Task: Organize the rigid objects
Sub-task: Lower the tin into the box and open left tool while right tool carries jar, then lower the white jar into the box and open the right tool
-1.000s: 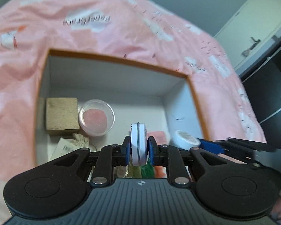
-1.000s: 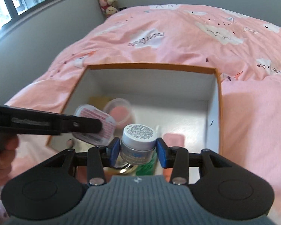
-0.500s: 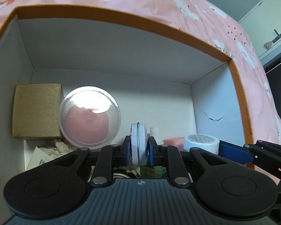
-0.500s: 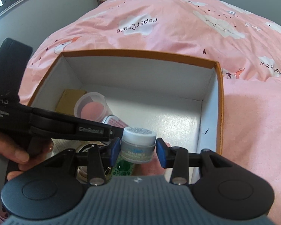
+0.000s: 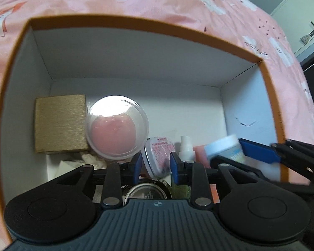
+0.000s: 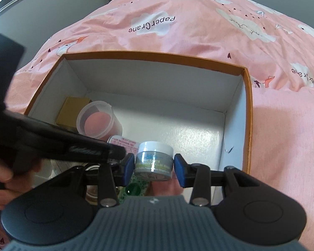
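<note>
Your left gripper (image 5: 156,163) stands apart around the flat tin (image 5: 158,156), gripping nothing; your right gripper (image 6: 153,167) clamps the small jar (image 6: 153,160), low inside the box (image 6: 248,113). Crowded together, you risk knocking the tin or toppling the clear cup (image 5: 117,127).

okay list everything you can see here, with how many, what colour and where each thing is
box: one, orange rim, white inside, on the bedspread
bedspread: one, pink, under the box
gold block: one, gold, box's far left
clear cup: one, clear with pink inside, beside the gold block
flat tin: one, white with pink label, tilted between the left tongs' fingers
cream jar: one, white lid, grey label, in the right tongs
spray bottle: one, white top, near side
left tongs: black, blue pads, open
right tongs: black, blue pads, gripping the cream jar
</note>
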